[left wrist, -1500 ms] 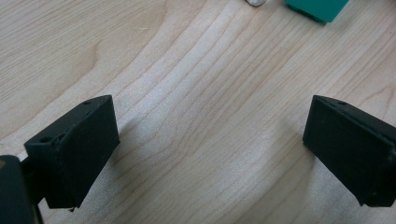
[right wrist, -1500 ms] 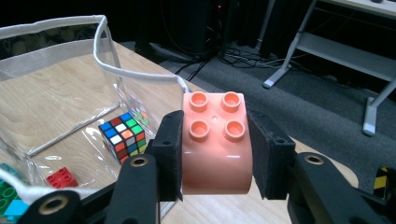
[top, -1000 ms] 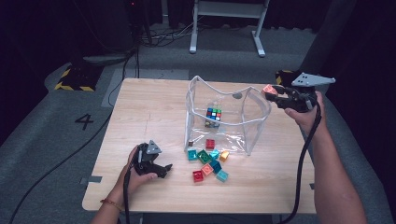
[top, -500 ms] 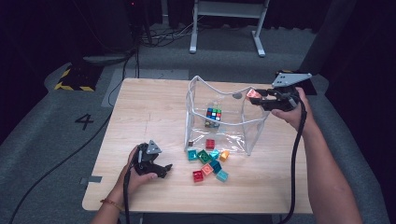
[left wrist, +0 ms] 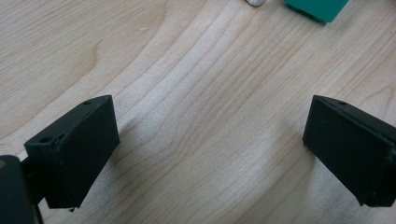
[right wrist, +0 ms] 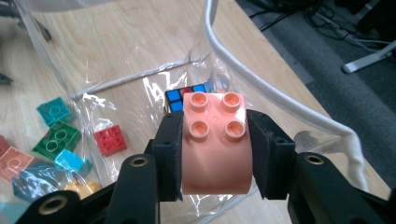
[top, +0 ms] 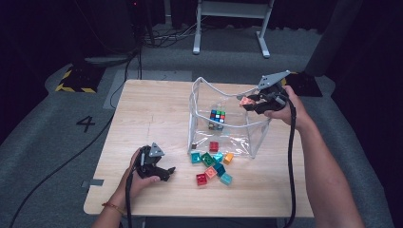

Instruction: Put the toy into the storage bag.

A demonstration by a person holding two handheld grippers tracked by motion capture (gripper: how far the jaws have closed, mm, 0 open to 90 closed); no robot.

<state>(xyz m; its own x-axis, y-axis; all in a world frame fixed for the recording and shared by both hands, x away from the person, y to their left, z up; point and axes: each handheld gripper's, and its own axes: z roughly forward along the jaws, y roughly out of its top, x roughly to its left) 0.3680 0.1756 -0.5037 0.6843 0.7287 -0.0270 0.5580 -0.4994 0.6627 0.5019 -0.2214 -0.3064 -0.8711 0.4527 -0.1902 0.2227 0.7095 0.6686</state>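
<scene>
While clamped in the right tool (right wrist: 215, 154), the pink brick (right wrist: 215, 140) hangs over the clear bag (top: 202, 114).

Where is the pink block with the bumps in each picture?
High view: the pink block sits right of the middle, held by the right gripper over the rim of the clear bag.
Left gripper view: bare wooden table between two open jaws, with no pink block in it.
Right gripper view: the block sits low in the middle, clamped between the jaws.
Shared landmark: the colourful puzzle cube in the bag.
</scene>
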